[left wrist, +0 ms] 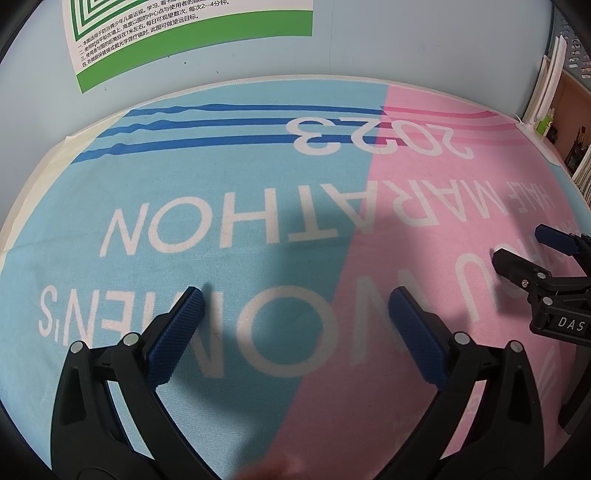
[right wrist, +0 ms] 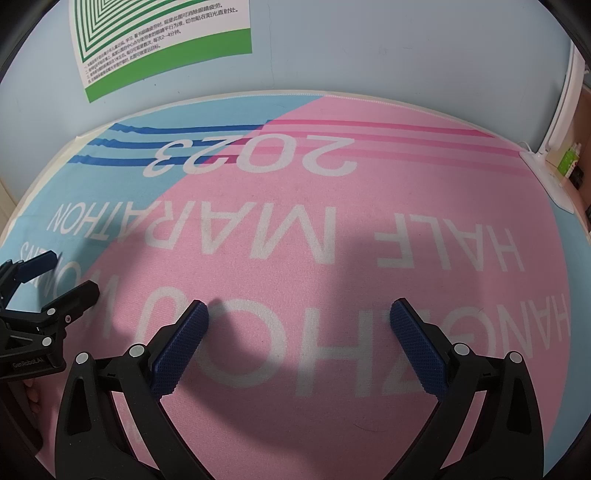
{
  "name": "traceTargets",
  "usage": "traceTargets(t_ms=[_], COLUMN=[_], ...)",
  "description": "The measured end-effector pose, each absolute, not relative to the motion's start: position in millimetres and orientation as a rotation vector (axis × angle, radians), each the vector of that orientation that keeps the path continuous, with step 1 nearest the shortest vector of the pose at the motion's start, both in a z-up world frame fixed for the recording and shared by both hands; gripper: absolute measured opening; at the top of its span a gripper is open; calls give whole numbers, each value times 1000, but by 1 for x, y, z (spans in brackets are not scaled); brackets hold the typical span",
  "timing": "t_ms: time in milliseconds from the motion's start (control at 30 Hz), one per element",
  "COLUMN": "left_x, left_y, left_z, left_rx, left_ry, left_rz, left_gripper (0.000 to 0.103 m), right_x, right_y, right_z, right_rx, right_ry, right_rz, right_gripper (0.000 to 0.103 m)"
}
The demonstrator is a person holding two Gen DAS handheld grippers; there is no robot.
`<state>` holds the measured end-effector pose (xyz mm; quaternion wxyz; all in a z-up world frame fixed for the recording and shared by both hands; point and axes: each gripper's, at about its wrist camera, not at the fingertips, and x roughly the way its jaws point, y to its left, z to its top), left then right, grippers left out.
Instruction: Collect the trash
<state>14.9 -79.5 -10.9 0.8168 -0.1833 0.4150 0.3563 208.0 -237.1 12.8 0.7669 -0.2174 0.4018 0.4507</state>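
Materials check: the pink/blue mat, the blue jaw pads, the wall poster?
Mat: likely fabric-topped, matte, fine woven grain.
Blue pads: probably rubber or textured plastic, knurled grid surface.
Poster: printed paper, slightly glossy; lamination cannot be told.

- Home study or child's desk corner, likely a bedroom.
- Worktop covered by a pink-and-blue terry towel printed "2023 HALF MARATHON" [right wrist: 295, 229].
- Pale blue wall with a green-and-white paper eye-training chart in Chinese [left wrist: 192, 33] taped up.
- White plastic desk lamp base [right wrist: 554, 181] at right.
- Cluttered brown shelf with small items [left wrist: 569, 122] at right edge.
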Motion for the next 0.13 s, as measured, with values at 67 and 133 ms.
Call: traceTargets(t_ms=[67,133], left_x=[14,15], left_y=[-79,-79], left_z=[-11,-11], left_rx=[-391,-391], left_ry=[884,884], left_rz=[760,760], left_gripper=[98,98], right_x=[208,208], right_y=[-237,-237], right_z=[13,13], right_rx=[-472,-472], right_ry=[873,873], right_rz=[979,979], right_gripper=[98,98])
